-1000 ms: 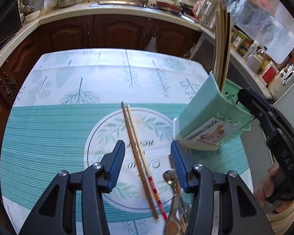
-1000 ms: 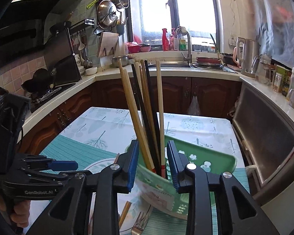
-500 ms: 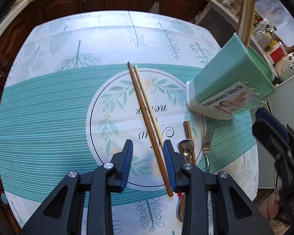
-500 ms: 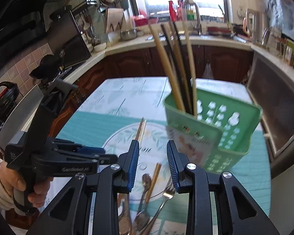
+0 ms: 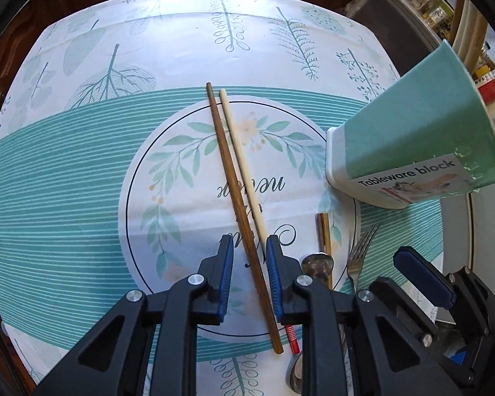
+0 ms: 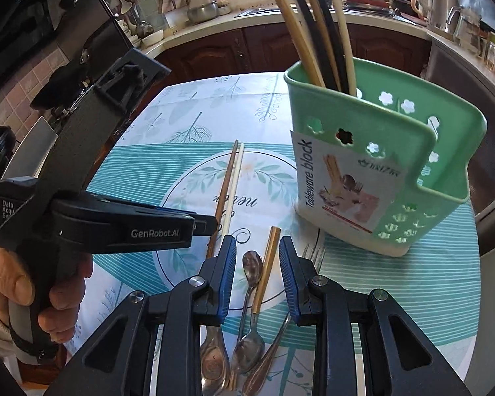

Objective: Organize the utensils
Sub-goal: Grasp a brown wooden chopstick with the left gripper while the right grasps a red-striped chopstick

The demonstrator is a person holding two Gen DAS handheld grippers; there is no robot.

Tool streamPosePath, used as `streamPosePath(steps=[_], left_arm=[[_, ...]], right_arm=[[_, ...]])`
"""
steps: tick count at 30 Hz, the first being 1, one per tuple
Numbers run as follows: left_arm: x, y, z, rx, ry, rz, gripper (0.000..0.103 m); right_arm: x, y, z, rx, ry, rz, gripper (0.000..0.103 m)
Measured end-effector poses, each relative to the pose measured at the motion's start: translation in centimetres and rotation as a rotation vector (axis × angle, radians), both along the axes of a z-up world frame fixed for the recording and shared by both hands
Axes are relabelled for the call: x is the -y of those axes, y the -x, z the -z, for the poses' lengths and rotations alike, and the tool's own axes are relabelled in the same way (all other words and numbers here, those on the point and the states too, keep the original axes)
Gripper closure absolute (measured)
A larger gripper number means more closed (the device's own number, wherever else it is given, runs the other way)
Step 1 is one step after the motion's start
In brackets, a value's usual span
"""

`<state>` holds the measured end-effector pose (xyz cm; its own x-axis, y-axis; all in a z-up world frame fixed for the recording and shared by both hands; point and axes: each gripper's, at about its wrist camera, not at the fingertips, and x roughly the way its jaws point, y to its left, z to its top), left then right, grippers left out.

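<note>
The left gripper [image 5: 249,253], jaws apart, straddles the brown chopstick [image 5: 231,184] and pale chopstick [image 5: 240,165] left of the holder [image 5: 409,125]. The right gripper [image 6: 257,257], parted, hovers over spoons [image 6: 251,269].

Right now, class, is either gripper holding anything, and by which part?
Nothing is held. The left gripper is open astride the brown chopstick, not clamped. The right gripper is open above the spoons.

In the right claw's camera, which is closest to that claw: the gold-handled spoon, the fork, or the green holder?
1. Gold-handled spoon: lying between the right claw's open fingers.
2. Fork: just right of the claw, on the tablecloth.
3. Green holder: farthest, standing up ahead to the right.
</note>
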<state>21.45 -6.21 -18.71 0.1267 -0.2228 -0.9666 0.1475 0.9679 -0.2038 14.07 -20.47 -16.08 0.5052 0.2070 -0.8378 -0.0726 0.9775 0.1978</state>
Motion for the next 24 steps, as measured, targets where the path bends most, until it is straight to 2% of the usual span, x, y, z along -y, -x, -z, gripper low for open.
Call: streamPosePath(steps=[5, 15, 24], left_arm=[[1.0, -0.5, 1.0, -0.026, -0.077, 0.004, 0.091], [2.8, -1.0, 1.3, 0.008, -0.158, 0.069, 0.095], [-1.5, 0.7, 1.2, -0.041, -0.179, 0.097, 0.098]], right_arm=[[0.5, -0.3, -0.3, 0.005, 0.011, 0.003, 0.076], [0.6, -0.6, -0.7, -0.015, 0.017, -0.014, 0.076], [-1.7, -3.3, 0.6, -0.08, 0.046, -0.085, 0.076]])
